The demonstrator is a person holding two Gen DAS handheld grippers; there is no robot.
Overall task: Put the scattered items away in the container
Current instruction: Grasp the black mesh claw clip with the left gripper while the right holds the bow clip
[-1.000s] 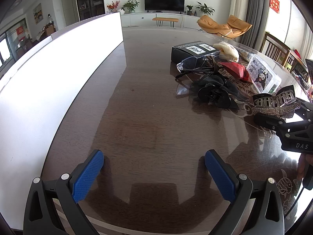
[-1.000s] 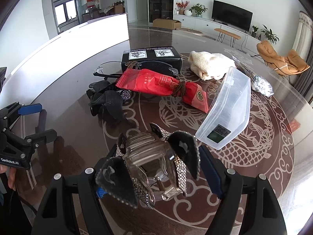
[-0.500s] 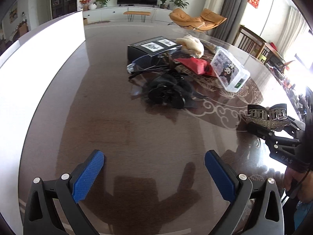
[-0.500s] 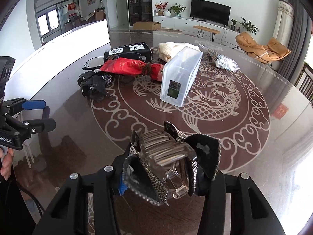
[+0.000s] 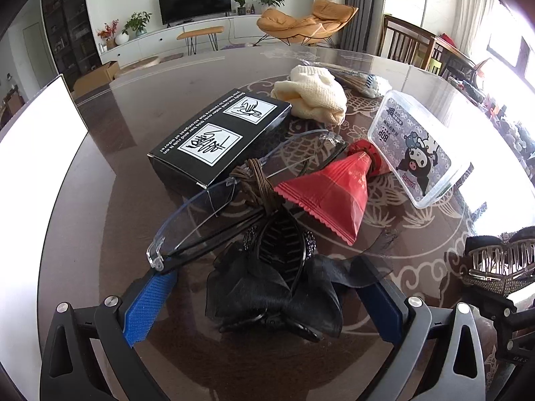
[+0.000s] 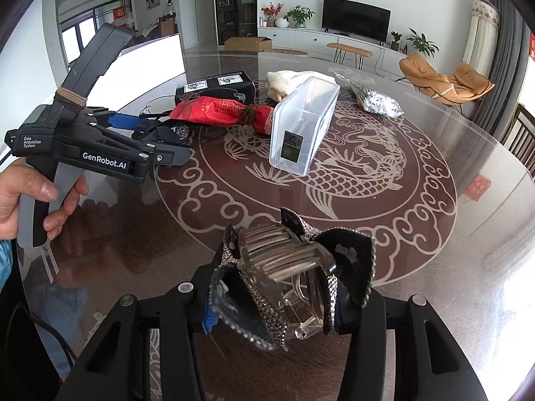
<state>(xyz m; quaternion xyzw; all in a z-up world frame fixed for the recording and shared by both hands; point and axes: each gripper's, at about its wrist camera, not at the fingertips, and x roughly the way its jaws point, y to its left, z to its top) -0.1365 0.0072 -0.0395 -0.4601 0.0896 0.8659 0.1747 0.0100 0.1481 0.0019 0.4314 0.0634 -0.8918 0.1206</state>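
Right hand-held gripper point(image 6: 272, 304) is clamped on the rhinestone hair claw point(image 6: 287, 274), jaws about half shut on the clip body, held clear above the bench point(image 6: 434, 234). Left hand-held gripper point(image 5: 264, 297) is wide open, straddling the black bow hair clip point(image 5: 277, 287); pads not on it.

Risks:
- Container point(image 6: 302, 123) lies on its side with the lid looking shut. The claw can't go in until it's righted and opened; nudging it would likely just slide it on the glossy top.
- The claw grip is on curved clear plastic with floppy fabric ears, so it could twist or slip out during transport.
- Clear safety glasses point(image 5: 234, 197) rest right against the bow. If the left closes here it may snag an arm and drag the glasses or the red sachet point(image 5: 331, 190).

Claw: clear toothed body, black ears edged with stones, teeth facing up. Container: clear rectangular tub with a cartoon label, near bench centre, just beside the sachet.
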